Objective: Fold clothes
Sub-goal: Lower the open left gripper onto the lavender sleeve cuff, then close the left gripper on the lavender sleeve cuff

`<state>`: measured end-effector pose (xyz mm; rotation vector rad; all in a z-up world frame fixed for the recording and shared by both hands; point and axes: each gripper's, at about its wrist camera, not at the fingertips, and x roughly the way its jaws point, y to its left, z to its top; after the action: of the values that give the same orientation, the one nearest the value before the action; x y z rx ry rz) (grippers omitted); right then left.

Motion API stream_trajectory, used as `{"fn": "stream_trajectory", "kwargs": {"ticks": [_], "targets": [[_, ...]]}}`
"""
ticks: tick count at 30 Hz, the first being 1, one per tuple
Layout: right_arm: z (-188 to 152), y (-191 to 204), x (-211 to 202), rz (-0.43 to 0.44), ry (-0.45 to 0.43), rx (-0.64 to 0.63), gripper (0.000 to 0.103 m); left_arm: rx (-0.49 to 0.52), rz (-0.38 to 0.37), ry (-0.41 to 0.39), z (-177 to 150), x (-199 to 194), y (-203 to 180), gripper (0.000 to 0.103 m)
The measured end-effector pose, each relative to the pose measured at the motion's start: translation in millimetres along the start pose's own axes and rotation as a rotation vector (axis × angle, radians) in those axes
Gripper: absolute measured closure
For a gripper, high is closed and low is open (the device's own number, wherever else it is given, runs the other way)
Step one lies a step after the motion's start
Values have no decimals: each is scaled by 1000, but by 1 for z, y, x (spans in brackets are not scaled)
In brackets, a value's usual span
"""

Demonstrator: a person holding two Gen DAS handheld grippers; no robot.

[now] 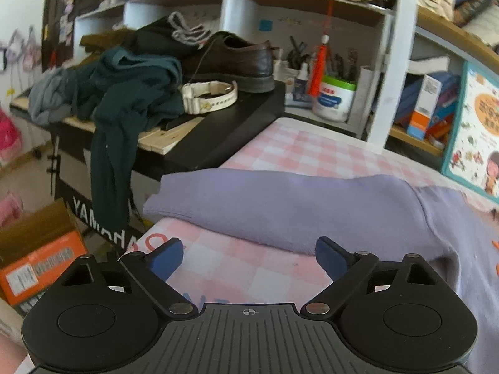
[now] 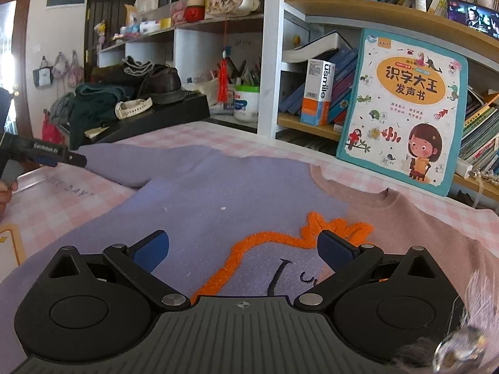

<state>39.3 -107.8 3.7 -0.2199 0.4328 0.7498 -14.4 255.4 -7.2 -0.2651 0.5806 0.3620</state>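
Note:
A lilac and dusty-pink sweatshirt (image 2: 237, 187) with an orange fluffy outline on its chest lies flat on the pink checked tablecloth (image 1: 237, 268). Its lilac sleeve (image 1: 280, 202) stretches out to the left. My left gripper (image 1: 249, 257) is open, low over the cloth just short of that sleeve's near edge, with nothing between its blue pads. The right wrist view shows the left gripper (image 2: 73, 159) from the side, at the sleeve's end. My right gripper (image 2: 243, 251) is open above the chest, straddling the orange outline.
A black keyboard (image 1: 218, 131) at the table's far left carries a dark green garment (image 1: 131, 93), a brown shoe (image 1: 237, 59) and a white watch strap (image 1: 212, 96). A picture book (image 2: 402, 112) leans against the bookshelf behind. A cardboard box (image 1: 40, 255) sits on the floor.

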Motion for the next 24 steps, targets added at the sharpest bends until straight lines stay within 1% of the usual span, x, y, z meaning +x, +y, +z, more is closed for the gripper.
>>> {"fn": "stream_trajectory", "kwargs": {"ticks": [4, 7, 9, 10, 11, 13, 15, 18, 21, 23, 24], "targets": [[0, -1, 0, -13, 2, 3, 1, -47, 20, -2, 7, 9, 9, 9], [0, 0, 0, -11, 3, 3, 1, -59, 45, 0, 15, 19, 15, 9], [0, 0, 0, -10, 4, 1, 1, -67, 65, 3, 21, 25, 19, 12], [0, 0, 0, -10, 2, 2, 1, -71, 78, 7, 23, 28, 21, 16], [0, 0, -1, -9, 1, 2, 1, -84, 87, 12, 25, 31, 25, 26], [0, -2, -1, -8, -4, 6, 1, -127, 96, 25, 26, 37, 34, 38], [0, -2, -1, -7, -7, 12, 1, -177, 79, 31, 27, 39, 43, 38], [0, -3, -1, -3, -6, 16, 1, -224, 57, 40, 28, 42, 51, 38], [1, -3, -1, 3, -4, 15, 1, -273, 30, 61, 28, 48, 58, 31], [1, -3, -1, 5, -3, 15, 1, -317, 1, 82, 28, 53, 65, 24], [1, -3, -1, 7, -3, 15, 1, -339, -14, 92, 28, 56, 68, 23]]}}
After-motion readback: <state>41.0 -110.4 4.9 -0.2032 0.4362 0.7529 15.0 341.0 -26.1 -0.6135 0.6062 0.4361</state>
